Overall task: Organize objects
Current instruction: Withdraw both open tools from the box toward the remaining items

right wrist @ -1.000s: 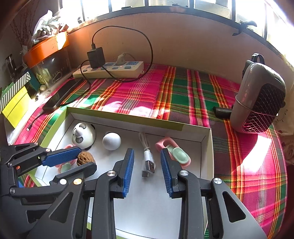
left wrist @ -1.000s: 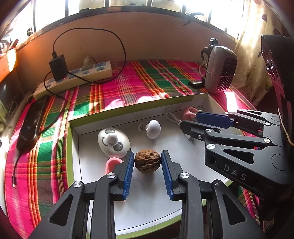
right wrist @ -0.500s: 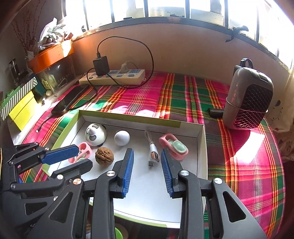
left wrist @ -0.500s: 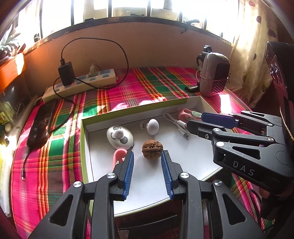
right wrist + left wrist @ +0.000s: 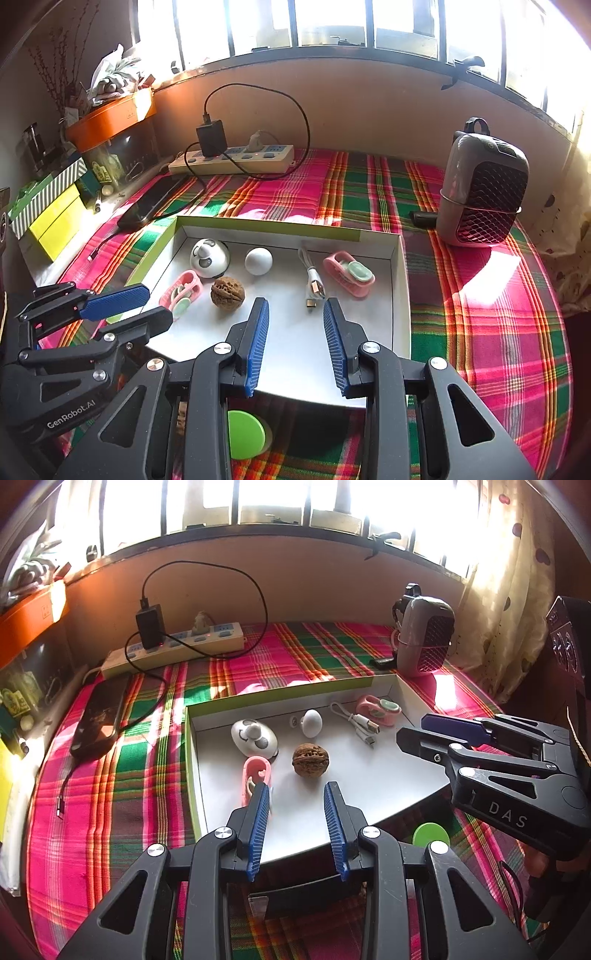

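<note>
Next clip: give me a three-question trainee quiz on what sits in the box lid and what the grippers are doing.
1. True or false: the brown wrinkled walnut lies inside the white shallow box lid with green rim.
2. Multiple choice: what lies between the white round ball and the right-hand pink oval clip with mint pad? A) a black phone B) the white short USB cable C) a green disc
3. Fill in: the left gripper and right gripper are both ____ and hold nothing.

Key: 1 true; 2 B; 3 open.
</note>
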Demonstrator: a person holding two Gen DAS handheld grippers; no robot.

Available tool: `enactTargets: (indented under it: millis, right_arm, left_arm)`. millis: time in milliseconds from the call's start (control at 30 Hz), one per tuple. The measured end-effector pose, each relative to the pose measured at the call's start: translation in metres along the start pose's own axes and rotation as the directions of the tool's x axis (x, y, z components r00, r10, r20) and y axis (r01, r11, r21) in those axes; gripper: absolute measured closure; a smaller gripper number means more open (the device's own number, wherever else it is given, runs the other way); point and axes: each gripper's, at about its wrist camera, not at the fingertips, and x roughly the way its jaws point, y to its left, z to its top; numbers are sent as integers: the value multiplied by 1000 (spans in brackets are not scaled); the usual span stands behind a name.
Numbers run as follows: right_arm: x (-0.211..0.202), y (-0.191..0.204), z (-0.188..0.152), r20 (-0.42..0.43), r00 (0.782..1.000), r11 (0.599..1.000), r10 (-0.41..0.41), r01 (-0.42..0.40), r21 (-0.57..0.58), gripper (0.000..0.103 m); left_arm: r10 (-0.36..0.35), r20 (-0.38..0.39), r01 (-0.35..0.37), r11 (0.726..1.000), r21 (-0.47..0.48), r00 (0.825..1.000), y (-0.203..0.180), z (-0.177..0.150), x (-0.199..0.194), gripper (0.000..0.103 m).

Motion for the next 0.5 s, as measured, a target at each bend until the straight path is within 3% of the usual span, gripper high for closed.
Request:
enactTargets:
  millis: [500]
  right_arm:
    - [-31,-2,-31,28,999,999,26,-27,42,71]
  left_arm:
    - [-5,18,6,998,-62,1000,27,-26,-23,74]
